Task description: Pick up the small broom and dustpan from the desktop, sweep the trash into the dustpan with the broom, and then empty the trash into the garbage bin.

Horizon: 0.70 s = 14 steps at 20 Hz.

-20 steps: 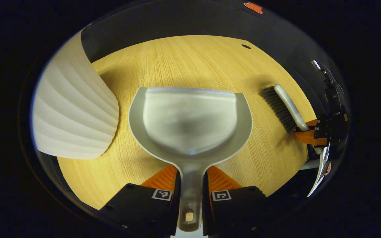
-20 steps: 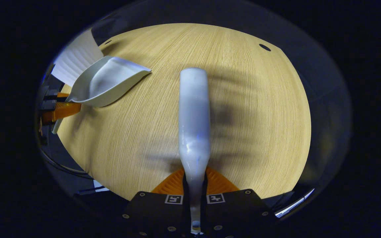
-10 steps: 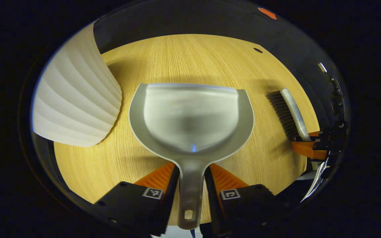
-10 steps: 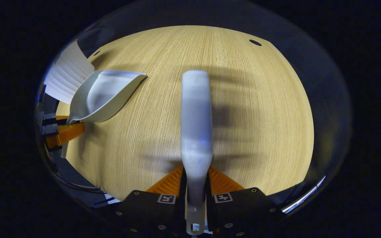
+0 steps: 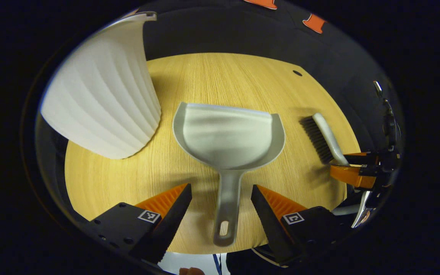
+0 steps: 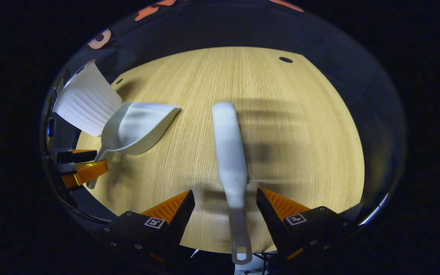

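dustpan point(image 5: 228, 139) handle between spread left tool point(image 5: 220, 198) fingers

No words, brands or numbers can be read; small square black-and-white coded markers point(image 5: 148, 216) sit on the gripper bodies, unreadable.

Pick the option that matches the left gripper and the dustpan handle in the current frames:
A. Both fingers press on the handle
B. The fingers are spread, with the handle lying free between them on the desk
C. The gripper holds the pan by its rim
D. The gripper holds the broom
B. In the left gripper view the left gripper is open, with a gap on each side of the dustpan handle, which lies on the desk.
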Motion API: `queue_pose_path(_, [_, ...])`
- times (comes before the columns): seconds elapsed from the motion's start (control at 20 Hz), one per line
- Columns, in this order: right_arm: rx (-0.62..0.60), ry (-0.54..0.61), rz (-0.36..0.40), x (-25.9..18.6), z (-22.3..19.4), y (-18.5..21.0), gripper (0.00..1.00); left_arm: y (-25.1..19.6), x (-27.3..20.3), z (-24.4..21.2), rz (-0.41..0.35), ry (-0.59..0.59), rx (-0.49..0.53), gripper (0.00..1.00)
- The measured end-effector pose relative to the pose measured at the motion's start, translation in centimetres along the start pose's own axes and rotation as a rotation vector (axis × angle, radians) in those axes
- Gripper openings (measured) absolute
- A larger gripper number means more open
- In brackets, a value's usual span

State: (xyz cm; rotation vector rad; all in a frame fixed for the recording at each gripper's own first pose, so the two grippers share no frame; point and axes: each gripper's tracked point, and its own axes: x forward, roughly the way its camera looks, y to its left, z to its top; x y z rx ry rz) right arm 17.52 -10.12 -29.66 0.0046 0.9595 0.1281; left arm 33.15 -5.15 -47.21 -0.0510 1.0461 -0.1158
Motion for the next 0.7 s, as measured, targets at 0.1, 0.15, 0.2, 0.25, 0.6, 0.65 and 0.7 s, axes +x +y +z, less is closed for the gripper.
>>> queue_pose_path(0.1, [-0.011,-0.111,-0.003,-3.5,3.0,-0.2,0.98,-0.6,-2.3,2.9,-0.015,-0.099,-0.014,1.00])
queue_pose_path(0.15, [-0.023,-0.178,-0.003,-5.5,4.9,-0.2,0.98,-0.8,-4.0,4.3,-0.024,-0.158,-0.014,1.00])
queue_pose_path(0.2, [-0.036,-0.264,-0.002,-8.0,7.0,0.0,0.98,-0.8,-5.2,5.2,-0.026,-0.225,-0.011,0.99])
queue_pose_path(0.25, [-0.049,-0.348,0.004,-10.6,8.6,0.3,0.98,-1.3,-6.7,6.3,-0.028,-0.296,-0.004,0.98])
queue_pose_path(0.6, [-0.088,-0.963,0.028,-23.2,11.6,-0.1,0.97,-2.9,-12.9,10.4,-0.006,-0.818,0.044,0.97])
queue_pose_path(0.65, [-0.082,-1.016,0.022,-23.6,11.7,0.0,0.96,-3.1,-13.2,10.3,0.006,-0.880,0.058,0.97])
queue_pose_path(0.7, [-0.078,-1.050,0.019,-23.8,11.3,-0.2,0.96,-3.1,-13.3,10.3,0.014,-0.929,0.063,0.96])
